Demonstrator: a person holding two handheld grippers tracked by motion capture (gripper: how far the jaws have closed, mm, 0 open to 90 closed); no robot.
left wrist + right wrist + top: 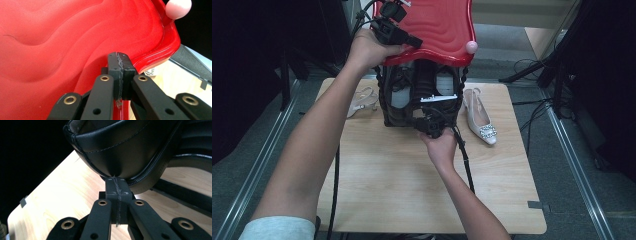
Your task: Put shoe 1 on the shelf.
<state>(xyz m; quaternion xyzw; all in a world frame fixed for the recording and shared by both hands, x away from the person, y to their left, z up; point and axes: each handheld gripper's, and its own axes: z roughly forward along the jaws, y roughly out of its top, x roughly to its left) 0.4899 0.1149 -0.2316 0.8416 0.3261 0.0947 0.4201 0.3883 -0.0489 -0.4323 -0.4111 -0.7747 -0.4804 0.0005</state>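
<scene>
Right tongs (430,126) sit at the near wall of the black box-like bag (422,97), jaws shut flat together. In the right gripper view the black stitched leather shoe (120,147) hangs directly above and ahead of the tips, its rounded end resting on them; nothing is clamped between the pads as far as I can tell.

Left tongs (404,37) are up and beyond, at the near-left edge of the red lid (437,25). In the left gripper view the jaws are closed, with the red rim apparently pinched between them, so the left hand (369,50) seems to hold the lid raised.

Key relation: the shoe lies just forward of and above the right tongs, its long axis running away from the right hand (442,147) into the bag. The right hand is plainly the nearer one. Judgement: the shoe is being seated in, or drawn from, the bag while the lid is held up.

Shoe: dark, smooth leather, stitched seam, thick ribbed sole.

Elsewhere on the table (402,195): a pale slingback with a jewelled buckle (481,120) right of the right tongs, and its mate (362,101) left of them, apart from the bag.
</scene>
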